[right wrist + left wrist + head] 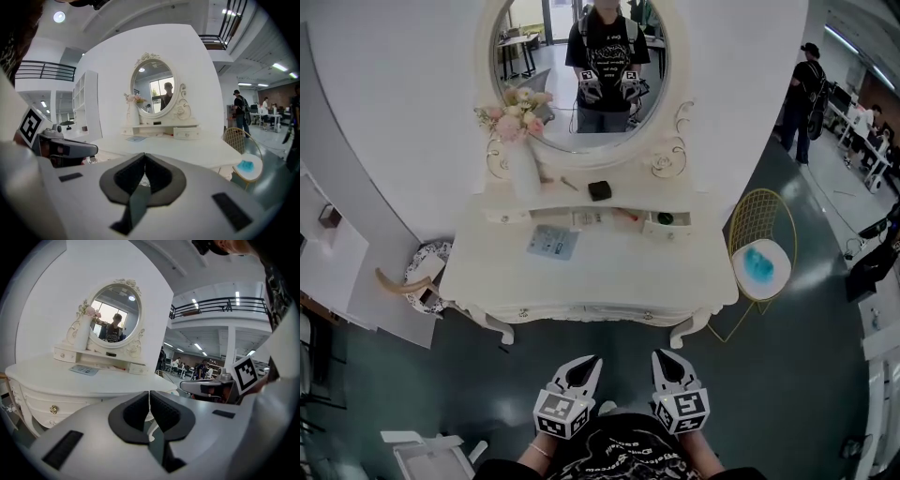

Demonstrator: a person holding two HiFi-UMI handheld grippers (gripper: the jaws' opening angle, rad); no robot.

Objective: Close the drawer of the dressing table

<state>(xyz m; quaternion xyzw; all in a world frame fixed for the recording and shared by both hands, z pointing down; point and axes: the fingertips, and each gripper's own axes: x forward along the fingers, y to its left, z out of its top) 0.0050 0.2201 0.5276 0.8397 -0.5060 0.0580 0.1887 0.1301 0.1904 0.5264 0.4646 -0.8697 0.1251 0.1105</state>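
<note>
The white dressing table [591,281] with an oval mirror [581,66] stands ahead of me. On its upper shelf, the small right drawer [666,222] is pulled out, with a dark item inside; it also shows as the drawer [186,133] and the drawer [137,368]. The small left drawer [508,216] sits flush. My left gripper [591,360] and right gripper [662,357] hover side by side in front of the table's front edge, apart from it. Both are shut and hold nothing: left gripper [149,398], right gripper [144,159].
A vase of pink flowers [517,141], a black box [599,190] and a blue-grey booklet [553,241] rest on the table. A gold wire chair with a blue cushion [761,258] stands to the right. A round stool and clutter [427,272] sit at the left. People [806,84] stand far right.
</note>
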